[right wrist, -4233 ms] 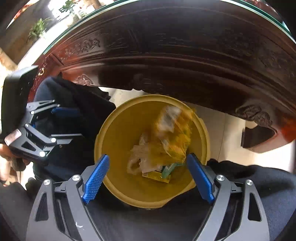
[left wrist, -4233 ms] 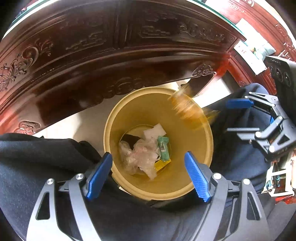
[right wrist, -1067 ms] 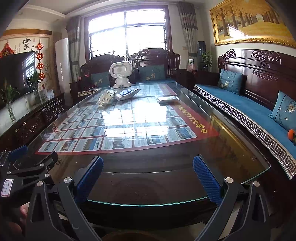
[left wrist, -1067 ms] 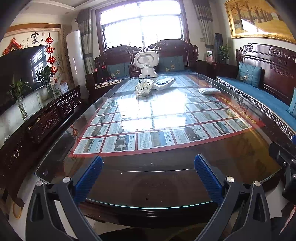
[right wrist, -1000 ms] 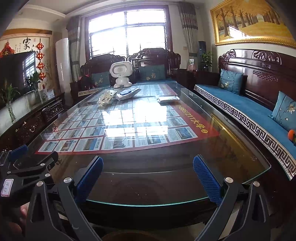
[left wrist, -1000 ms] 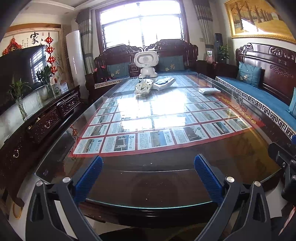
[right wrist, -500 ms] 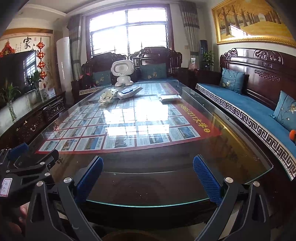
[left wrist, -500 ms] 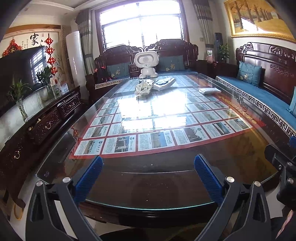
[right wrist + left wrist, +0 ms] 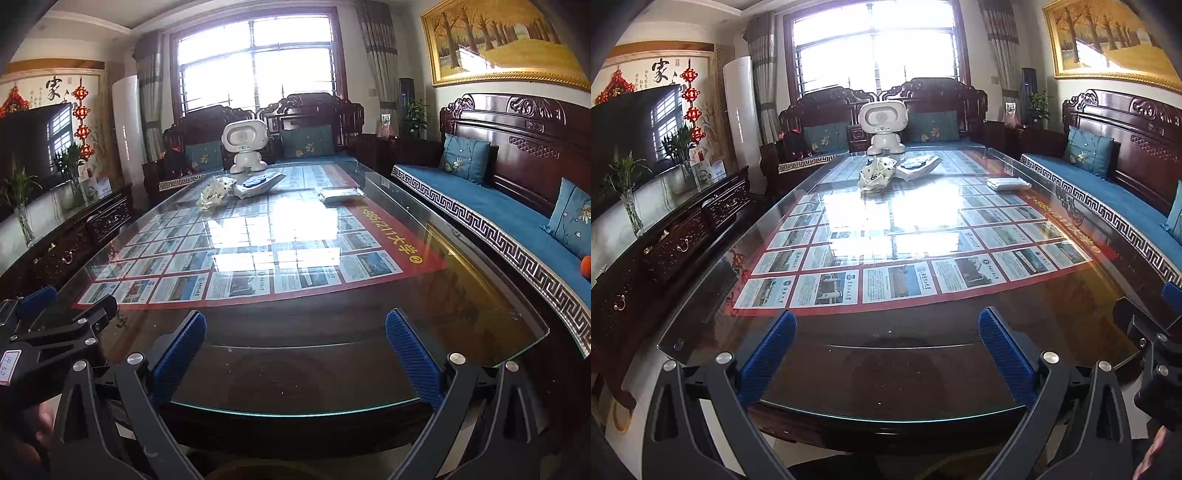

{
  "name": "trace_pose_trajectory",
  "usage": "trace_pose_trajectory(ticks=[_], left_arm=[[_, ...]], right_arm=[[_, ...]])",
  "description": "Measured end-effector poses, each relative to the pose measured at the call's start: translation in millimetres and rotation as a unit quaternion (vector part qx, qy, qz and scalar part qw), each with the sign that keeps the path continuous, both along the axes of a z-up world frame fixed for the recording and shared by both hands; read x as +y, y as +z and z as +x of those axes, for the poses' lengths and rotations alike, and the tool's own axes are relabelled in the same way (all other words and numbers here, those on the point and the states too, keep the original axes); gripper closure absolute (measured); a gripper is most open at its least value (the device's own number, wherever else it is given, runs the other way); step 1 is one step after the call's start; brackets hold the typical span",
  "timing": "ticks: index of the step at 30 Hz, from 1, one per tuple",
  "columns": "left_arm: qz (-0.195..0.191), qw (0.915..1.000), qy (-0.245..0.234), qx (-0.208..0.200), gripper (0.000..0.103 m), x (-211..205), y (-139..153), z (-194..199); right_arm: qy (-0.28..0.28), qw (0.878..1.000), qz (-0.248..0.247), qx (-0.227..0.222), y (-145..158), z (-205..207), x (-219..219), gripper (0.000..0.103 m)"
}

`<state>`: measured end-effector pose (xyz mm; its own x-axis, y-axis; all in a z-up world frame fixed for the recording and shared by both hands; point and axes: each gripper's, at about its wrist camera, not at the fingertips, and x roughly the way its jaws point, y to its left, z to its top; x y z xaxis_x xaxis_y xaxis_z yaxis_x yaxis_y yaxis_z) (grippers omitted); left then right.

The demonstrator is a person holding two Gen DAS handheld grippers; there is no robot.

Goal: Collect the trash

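My left gripper point(image 9: 886, 354) is open and empty, held level at the near edge of the long glass-topped table point(image 9: 886, 413). My right gripper point(image 9: 295, 354) is also open and empty, at the same near edge to the right of the left one. The left gripper shows at the left edge of the right wrist view point(image 9: 55, 332); the right gripper shows at the right edge of the left wrist view point(image 9: 1152, 332). No trash lies on the near part of the table. The yellow bin is out of view.
Far down the table stand a white toy robot point(image 9: 882, 125), a crumpled white patterned bag point(image 9: 875, 175), a flat packet point(image 9: 918, 166) and a folded white item point(image 9: 1008, 183). A blue-cushioned wooden bench point(image 9: 498, 218) runs along the right. A dark cabinet point(image 9: 665, 243) lines the left.
Over four seconds both grippers rose from above the yellow bin, where a yellow wrapper dropped in, to table height. In the last second the view only drifted slightly.
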<state>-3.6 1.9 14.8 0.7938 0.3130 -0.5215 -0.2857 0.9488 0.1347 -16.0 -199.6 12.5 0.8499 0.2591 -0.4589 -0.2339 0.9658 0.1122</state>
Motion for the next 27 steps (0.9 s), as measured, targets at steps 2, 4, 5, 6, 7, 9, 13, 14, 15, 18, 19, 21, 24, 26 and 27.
trace_pose_trajectory(ticks=[2,4,5,6,7,9,13,14,15,18,19,21,24,26,27], left_arm=[[0.0,1.0,-0.002,-0.002,0.004,-0.3,1.4,0.1],[-0.001,1.0,-0.003,-0.003,0.004,-0.3,2.5,0.1],[-0.002,1.0,-0.004,-0.003,0.004,-0.6,2.8,0.5],[-0.001,1.0,-0.006,-0.003,0.004,-0.8,3.1,1.1],[0.0,1.0,-0.006,-0.003,0.004,-1.4,3.3,1.2],[-0.001,1.0,-0.01,-0.003,0.004,-2.2,3.7,1.3],[-0.003,0.9999,-0.013,-0.002,0.004,-2.9,4.1,2.1],[-0.004,0.9999,-0.013,-0.002,0.004,-2.6,4.6,2.7],[-0.004,0.9999,-0.014,-0.003,0.004,-2.7,4.7,2.8],[-0.002,0.9999,-0.013,-0.003,0.004,-3.2,5.4,3.4],[-0.002,0.9999,-0.013,-0.003,0.004,-3.3,5.5,3.4],[-0.004,0.9999,-0.012,-0.003,0.004,-2.7,5.6,3.5],[-0.005,0.9999,-0.011,-0.003,0.004,-2.2,5.9,3.7],[-0.005,0.9999,-0.01,-0.001,0.004,-2.0,5.9,3.9],[-0.006,0.9999,-0.011,-0.001,0.004,-1.8,6.0,3.7]], right_arm=[[0.0,1.0,0.0,0.0,-0.2,0.3,0.1,0.008],[-0.001,1.0,0.001,0.001,-0.5,0.5,0.1,0.008],[0.0,1.0,0.001,0.001,-0.6,0.6,0.1,0.008],[0.001,1.0,0.002,0.002,-0.7,0.6,0.2,0.008],[0.002,1.0,0.002,0.002,-0.8,0.6,0.2,0.008],[0.002,1.0,0.001,0.001,-1.2,-0.4,0.1,0.008],[0.002,1.0,0.001,0.0,-0.6,-0.2,-0.3,0.008],[0.002,1.0,0.001,0.0,-0.4,-0.3,0.0,0.008],[0.002,1.0,0.0,-0.001,-0.3,-0.4,-0.4,0.008],[-0.001,1.0,-0.002,-0.004,1.2,-1.8,-0.1,0.008],[-0.001,1.0,-0.002,-0.004,1.5,-1.5,-0.5,0.008],[-0.001,1.0,0.0,-0.003,1.9,-1.0,-0.8,0.008],[-0.003,1.0,0.001,-0.004,3.3,-0.2,-0.9,0.008],[-0.002,1.0,-0.001,-0.003,3.6,1.7,-1.1,0.008],[-0.002,1.0,-0.001,-0.003,3.6,2.1,-1.0,0.008]])
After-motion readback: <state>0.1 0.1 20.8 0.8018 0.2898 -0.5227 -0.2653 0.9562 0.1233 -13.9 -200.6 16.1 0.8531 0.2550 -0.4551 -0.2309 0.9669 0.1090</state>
